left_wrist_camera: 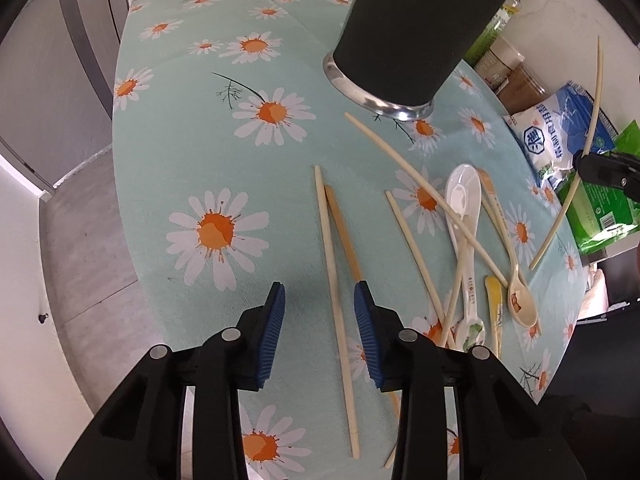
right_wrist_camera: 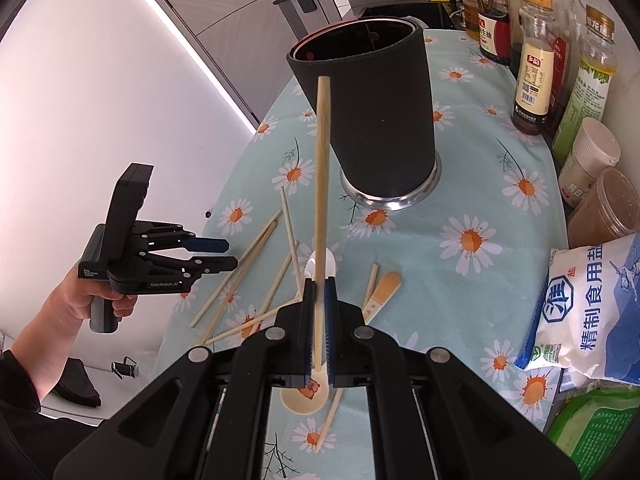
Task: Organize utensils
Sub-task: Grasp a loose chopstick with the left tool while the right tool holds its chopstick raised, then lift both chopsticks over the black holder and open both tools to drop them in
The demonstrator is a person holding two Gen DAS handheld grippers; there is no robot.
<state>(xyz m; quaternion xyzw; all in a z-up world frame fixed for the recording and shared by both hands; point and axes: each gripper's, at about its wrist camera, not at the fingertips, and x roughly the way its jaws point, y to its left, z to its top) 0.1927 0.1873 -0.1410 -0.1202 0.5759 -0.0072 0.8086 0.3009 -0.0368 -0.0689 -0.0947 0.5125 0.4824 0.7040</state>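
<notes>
A table under a pale blue daisy-print tablecloth (left_wrist_camera: 192, 128) fills both views. At its far end stands a tall black utensil holder (right_wrist_camera: 372, 120) on a shiny metal base, its mouth open at the top. Along the right edge, against the wall, runs a row of sauce and oil bottles (right_wrist_camera: 534, 80), two lidded jars (right_wrist_camera: 600, 208), a white and blue salt bag (right_wrist_camera: 592, 312) and green packets (right_wrist_camera: 592, 432).

Loose utensils lie near the holder. A pair of chopsticks (left_wrist_camera: 334, 248), one pale and one darker bamboo, lies side by side. To their right a white ceramic spoon (left_wrist_camera: 464, 216) lies under two crossed pale chopsticks (left_wrist_camera: 424, 192), with a beige spoon (left_wrist_camera: 520, 300) printed with a cartoon just beside it.

The right gripper (right_wrist_camera: 319, 320) is clamped on a single bamboo chopstick (right_wrist_camera: 322, 184), held upright above the table with its tip in front of the holder's wall, below the rim. The left gripper (left_wrist_camera: 320, 320) hovers with its blue pads spread apart and nothing between them, over the near ends of the chopstick pair; the pale one runs through the gap in that view.
</notes>
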